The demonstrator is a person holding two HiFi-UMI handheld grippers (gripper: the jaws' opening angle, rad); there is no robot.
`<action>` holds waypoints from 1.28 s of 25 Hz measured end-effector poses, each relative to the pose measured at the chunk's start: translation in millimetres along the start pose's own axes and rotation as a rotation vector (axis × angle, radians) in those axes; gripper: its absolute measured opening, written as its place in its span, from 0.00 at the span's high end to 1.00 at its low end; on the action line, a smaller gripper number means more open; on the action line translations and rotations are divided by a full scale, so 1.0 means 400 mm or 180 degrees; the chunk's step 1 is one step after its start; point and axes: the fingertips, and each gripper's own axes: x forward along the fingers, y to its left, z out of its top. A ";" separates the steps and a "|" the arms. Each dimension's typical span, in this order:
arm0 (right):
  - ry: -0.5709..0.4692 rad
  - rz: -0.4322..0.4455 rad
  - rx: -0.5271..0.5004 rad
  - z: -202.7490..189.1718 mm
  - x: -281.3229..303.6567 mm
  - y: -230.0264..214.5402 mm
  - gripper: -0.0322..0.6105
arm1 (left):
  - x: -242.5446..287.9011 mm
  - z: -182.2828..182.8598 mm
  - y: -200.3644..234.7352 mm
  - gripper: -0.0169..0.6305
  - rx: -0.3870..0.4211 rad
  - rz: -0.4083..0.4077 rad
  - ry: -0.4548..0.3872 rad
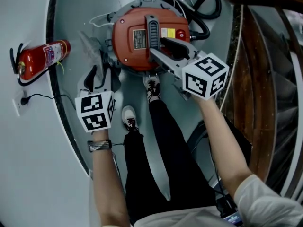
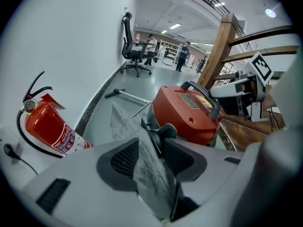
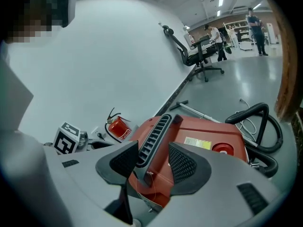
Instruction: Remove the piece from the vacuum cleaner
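my left gripper (image 2: 152, 151) stands with jaws apart; a grey cloth-like piece (image 2: 122, 122) runs up between the pads, and no pad presses on it. the lower end of the piece is hidden behind the gripper body, so i cannot tell where it ends or whether it joins the machine. in the head view the same piece (image 1: 91, 45) shows as a pale, blurred patch at the left flank of the red vacuum cleaner (image 1: 135, 51), above the left gripper (image 1: 98, 77). my right gripper (image 3: 152, 162) is also open: the black ribbed handle (image 3: 151, 136) stands between its pads, unclamped. in the head view the right gripper (image 1: 156, 52) covers the lower end of the handle (image 1: 152, 28) and part of the lid. the black hose (image 1: 204, 13) is cut off at the top edge. a fire extinguisher (image 1: 45, 56) lies at the upper left, well apart from the vacuum cleaner. the label print on the lid is too small to read.
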 end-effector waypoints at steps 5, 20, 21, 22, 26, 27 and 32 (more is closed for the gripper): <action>0.0019 0.0251 0.0111 -0.015 0.013 0.010 0.64 | 0.008 0.007 -0.010 0.69 0.0079 -0.0087 0.0012; -0.0039 0.0141 -0.0089 -0.008 0.052 0.026 0.64 | 0.037 -0.010 0.023 0.67 0.0188 0.0199 0.0116; -0.0043 0.0133 -0.0094 -0.008 0.052 0.027 0.64 | 0.038 -0.011 0.023 0.67 0.0209 0.0215 0.0118; -0.0046 0.0126 -0.0099 -0.008 0.052 0.027 0.64 | 0.038 -0.011 0.023 0.67 0.0220 0.0215 0.0114; -0.0098 0.0080 -0.0144 -0.008 0.051 0.028 0.64 | 0.036 -0.012 0.024 0.68 0.0180 0.0137 0.0115; -0.0107 0.0072 -0.0153 -0.008 0.050 0.028 0.63 | 0.036 -0.012 0.024 0.68 0.0199 0.0140 0.0126; -0.0100 0.0057 -0.0167 -0.008 0.049 0.024 0.63 | 0.038 -0.012 0.005 0.75 0.0286 0.0181 0.0091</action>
